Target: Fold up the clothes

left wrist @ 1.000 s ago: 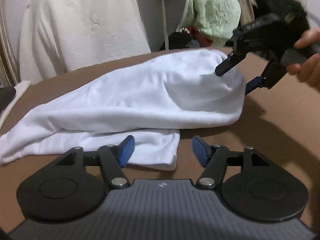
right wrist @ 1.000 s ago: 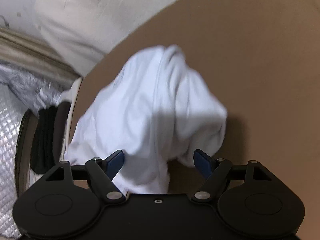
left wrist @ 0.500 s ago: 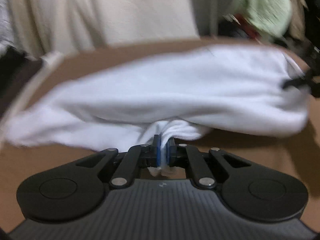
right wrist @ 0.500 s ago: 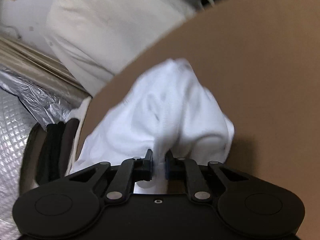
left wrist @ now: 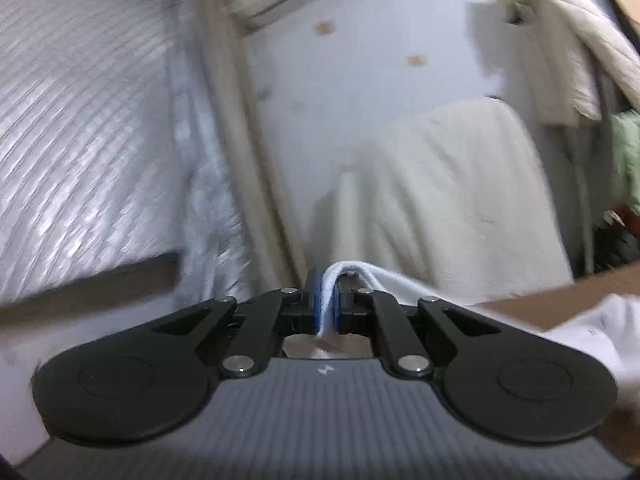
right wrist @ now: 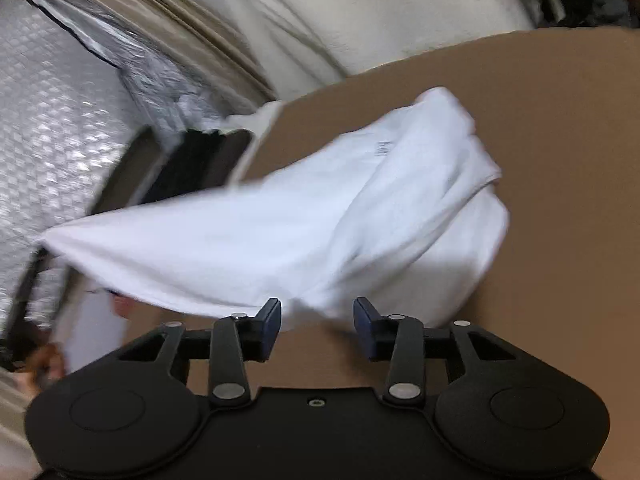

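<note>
White garment (right wrist: 280,240): soft, light, limp; best pinched at hem. Left claw (left wrist: 328,304) clamped on edge; right claw (right wrist: 317,320) agape, empty, above counter (right wrist: 560,120).

Left gripper (left wrist: 327,296) clamped on fold of white garment (left wrist: 352,276); blue pads (left wrist: 316,296) pressed tight against cloth. Garment trails right, low across frame, over edge of brown table (left wrist: 532,304). Camera pitched up, heavy motion blur. Beyond: cream bedding (left wrist: 448,192) draped ahead, silver quilted insulation (left wrist: 80,140) left, pale wall (left wrist: 360,60) centre, green cloth (left wrist: 628,160) at right edge.
</note>
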A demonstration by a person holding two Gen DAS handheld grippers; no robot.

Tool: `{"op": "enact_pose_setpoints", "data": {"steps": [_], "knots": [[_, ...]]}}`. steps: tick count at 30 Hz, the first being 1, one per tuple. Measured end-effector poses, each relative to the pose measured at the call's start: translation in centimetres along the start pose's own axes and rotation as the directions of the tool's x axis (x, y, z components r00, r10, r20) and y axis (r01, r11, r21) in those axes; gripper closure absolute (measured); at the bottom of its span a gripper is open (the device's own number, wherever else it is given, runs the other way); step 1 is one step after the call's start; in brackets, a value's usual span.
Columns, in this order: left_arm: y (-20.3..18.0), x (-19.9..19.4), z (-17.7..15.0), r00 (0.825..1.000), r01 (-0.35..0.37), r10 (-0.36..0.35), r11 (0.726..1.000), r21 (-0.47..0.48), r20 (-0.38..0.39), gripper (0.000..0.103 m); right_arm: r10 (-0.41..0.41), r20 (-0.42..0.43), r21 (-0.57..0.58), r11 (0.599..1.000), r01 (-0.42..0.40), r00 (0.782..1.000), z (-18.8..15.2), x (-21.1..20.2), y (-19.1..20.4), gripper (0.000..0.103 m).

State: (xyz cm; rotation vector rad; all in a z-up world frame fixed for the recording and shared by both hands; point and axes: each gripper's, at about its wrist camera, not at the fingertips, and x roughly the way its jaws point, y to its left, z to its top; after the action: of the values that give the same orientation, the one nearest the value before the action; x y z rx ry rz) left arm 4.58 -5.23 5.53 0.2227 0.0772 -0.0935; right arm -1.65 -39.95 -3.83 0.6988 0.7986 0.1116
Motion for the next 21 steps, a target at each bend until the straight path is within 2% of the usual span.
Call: {"op": "enact_pose_setpoints", "data": {"steps": [1, 2, 3, 4, 5, 6, 7, 11, 13, 15, 17, 21], "knots": [[0.8, 0.5, -1.2, 0.997, -0.049, 0.049, 0.999, 0.001, -0.052, 0.097, -0.019, 0.001, -0.006, 1.0, 0.019, 1.0, -0.2, -0.1, 0.0, 0.048], [1.6, 1.0, -2.3, 0.99, -0.097, 0.097, 0.995, 0.005, -0.104, 0.097, -0.035, -0.003, 0.001, 0.999, 0.035, 0.999, -0.2, -0.1, -0.3, 0.047], [2.0, 2.1, -4.1, 0.973, -0.129, 0.136, 0.99, 0.048, -0.185, 0.097, -0.051, -0.006, 0.008, 0.999, 0.051, 0.999, -0.3, -0.1, -0.6, 0.047], [2.2, 3.4, -5.9, 0.946, -0.15, 0.174, 0.983, 0.106, -0.274, 0.097, -0.071, -0.01, 0.019, 0.997, 0.071, 0.997, -0.3, 0.0, -1.0, 0.047], [2.6, 4.7, -7.9, 0.91, -0.148, 0.187, 0.98, 0.131, -0.369, 0.097, -0.098, -0.014, 0.038, 0.994, 0.098, 0.995, -0.2, 0.1, -1.6, 0.047], [3.3, 5.8, -9.8, 0.867, -0.134, 0.181, 0.982, 0.133, -0.465, 0.097, -0.127, -0.013, 0.059, 0.99, 0.128, 0.992, -0.2, 0.3, -2.0, 0.047], [3.2, 5.9, -10.4, 0.858, -0.12, 0.167, 0.985, 0.126, -0.486, 0.097, -0.156, -0.013, 0.08, 0.984, 0.157, 0.988, -0.1, 0.6, -2.5, 0.047], [1.9, 5.2, -11.0, 0.875, -0.067, 0.105, 0.993, 0.096, -0.472, 0.093, -0.205, 0.006, 0.189, 0.961, 0.2, 0.979, -0.2, 1.0, -5.1, 0.047], [1.3, 4.9, -11.4, 0.882, -0.04, 0.073, 0.996, 0.081, -0.465, 0.088, -0.205, 0.032, 0.229, 0.954, 0.193, 0.978, -0.2, 1.4, -6.1, 0.047], [0.7, 4.5, -11.7, 0.888, -0.013, 0.042, 0.998, 0.067, -0.457, 0.066, -0.198, 0.065, 0.263, 0.949, 0.175, 0.978, -0.2, 2.0, -6.8, 0.047], [0.1, 4.4, -12.3, 0.894, 0.015, 0.012, 0.998, 0.056, -0.448, 0.057, -0.176, 0.104, 0.285, 0.948, 0.14, 0.979, 0.1, 2.9, -7.4, 0.047], [-0.8, 4.7, -14.2, 0.902, 0.073, -0.046, 0.996, 0.047, -0.429, 0.057, -0.149, 0.173, 0.305, 0.948, 0.091, 0.974, 1.6, 5.6, -8.3, 0.047]]}}
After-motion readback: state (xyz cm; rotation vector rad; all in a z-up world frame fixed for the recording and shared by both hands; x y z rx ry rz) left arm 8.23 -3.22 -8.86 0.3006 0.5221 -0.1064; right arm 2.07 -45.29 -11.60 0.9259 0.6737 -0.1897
